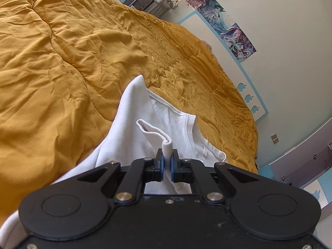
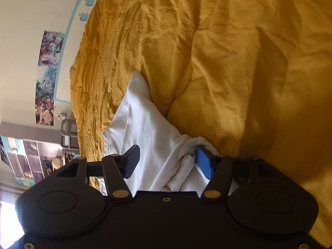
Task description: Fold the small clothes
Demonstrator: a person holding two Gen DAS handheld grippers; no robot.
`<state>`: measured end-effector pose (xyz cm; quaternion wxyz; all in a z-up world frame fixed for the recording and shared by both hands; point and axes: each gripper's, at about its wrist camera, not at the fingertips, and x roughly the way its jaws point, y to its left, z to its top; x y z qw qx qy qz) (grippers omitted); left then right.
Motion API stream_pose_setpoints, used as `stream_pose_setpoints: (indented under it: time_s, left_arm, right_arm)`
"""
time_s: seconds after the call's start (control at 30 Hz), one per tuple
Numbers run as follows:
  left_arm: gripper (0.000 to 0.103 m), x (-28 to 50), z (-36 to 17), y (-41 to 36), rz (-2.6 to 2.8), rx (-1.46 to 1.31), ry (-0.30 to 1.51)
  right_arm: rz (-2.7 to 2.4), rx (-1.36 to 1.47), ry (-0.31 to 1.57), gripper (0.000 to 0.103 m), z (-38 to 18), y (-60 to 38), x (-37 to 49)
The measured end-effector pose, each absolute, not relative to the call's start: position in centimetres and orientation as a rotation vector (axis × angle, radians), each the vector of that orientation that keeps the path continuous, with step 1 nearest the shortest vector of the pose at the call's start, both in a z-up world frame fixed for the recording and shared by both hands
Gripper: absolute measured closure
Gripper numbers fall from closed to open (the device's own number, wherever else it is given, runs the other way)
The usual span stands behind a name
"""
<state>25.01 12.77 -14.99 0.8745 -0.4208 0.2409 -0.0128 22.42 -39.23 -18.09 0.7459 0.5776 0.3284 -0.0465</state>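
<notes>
A small white garment (image 1: pixel 132 122) lies on the mustard-yellow quilt (image 1: pixel 62 51). My left gripper (image 1: pixel 167 155) is shut on a ribbed edge of the garment, which sticks up between its blue pads. In the right wrist view the same white garment (image 2: pixel 149 128) lies bunched under my right gripper (image 2: pixel 168 161). That gripper is open, its fingers wide apart with the cloth between them, and the blue pad (image 2: pixel 204 164) touches a fold.
The quilt (image 2: pixel 228 62) covers the whole bed. A pale wall with posters (image 1: pixel 215 6) and a blue-trimmed panel (image 1: pixel 244 72) runs along the bed's far side. Shelves and a grey rack (image 2: pixel 66 132) stand past the bed's end.
</notes>
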Motion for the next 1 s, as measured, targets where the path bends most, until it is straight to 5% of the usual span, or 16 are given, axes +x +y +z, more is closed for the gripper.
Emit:
stream_pose_setpoints:
  time_s: [0.37,0.5,0.7,1.0]
  left_arm:
    - [0.100,24.2,-13.3,12.4,-0.065,-0.883,0.388]
    - [0.100,24.4,-13.4,12.4,-0.052,-0.878,0.394]
    - [0.100,23.0,-13.1,12.4,-0.014,-0.841,0.339]
    - [0.098,23.7,-17.8,14.5,0.077,-0.926,0.613]
  right_arm:
    - [-0.111,1.429,0.686,0.043,-18.2,-39.2,21.1]
    - [-0.177,1.345,0.714,0.088,-18.5,-39.2,21.9]
    - [-0.185,1.316,0.592,0.102,-16.9,-39.4,18.6]
    - [-0.141,1.165,0.597,0.099,-14.4,-40.4,19.6]
